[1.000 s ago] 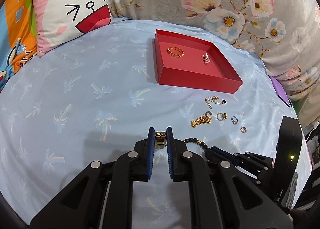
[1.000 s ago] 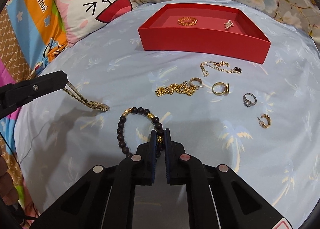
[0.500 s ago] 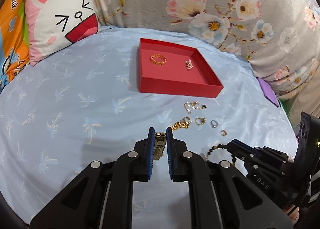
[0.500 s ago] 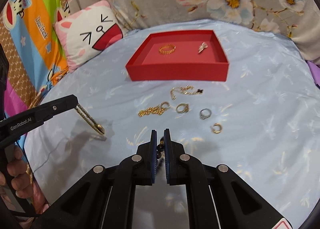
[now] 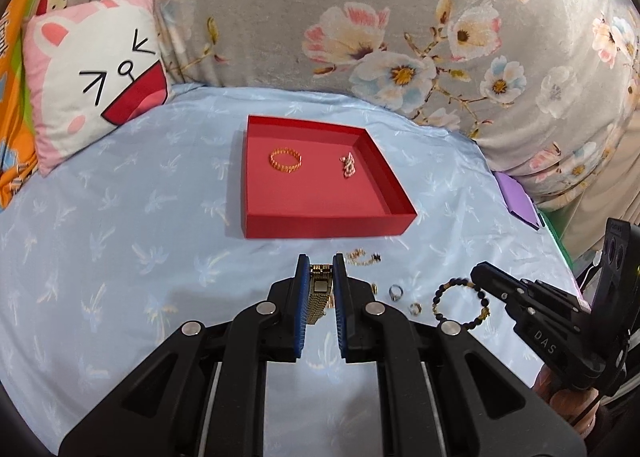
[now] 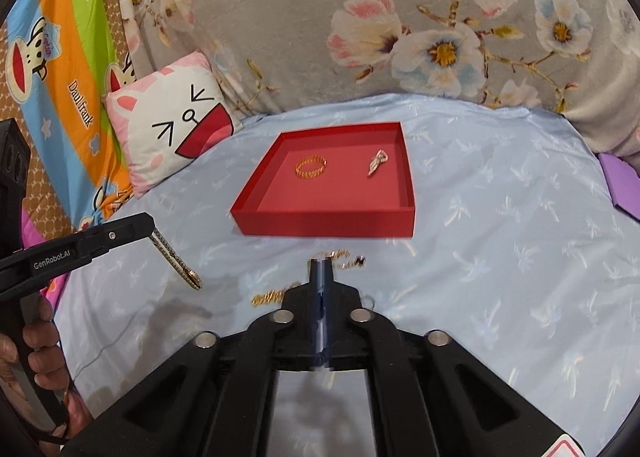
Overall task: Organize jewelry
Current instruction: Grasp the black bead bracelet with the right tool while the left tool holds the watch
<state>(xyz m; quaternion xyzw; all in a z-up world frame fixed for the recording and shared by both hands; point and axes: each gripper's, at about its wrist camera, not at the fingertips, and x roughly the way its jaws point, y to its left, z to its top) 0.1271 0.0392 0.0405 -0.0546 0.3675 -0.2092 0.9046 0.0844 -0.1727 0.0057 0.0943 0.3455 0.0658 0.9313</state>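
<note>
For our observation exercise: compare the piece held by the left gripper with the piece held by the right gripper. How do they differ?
The left gripper holds a gold watch, a flat link band; the right gripper holds a bead bracelet, a ring of dark round beads with a few gold ones. The watch hangs down as a straight strip; the bracelet hangs as an open loop. Both are lifted off the sheet, outside the red tray.
</note>
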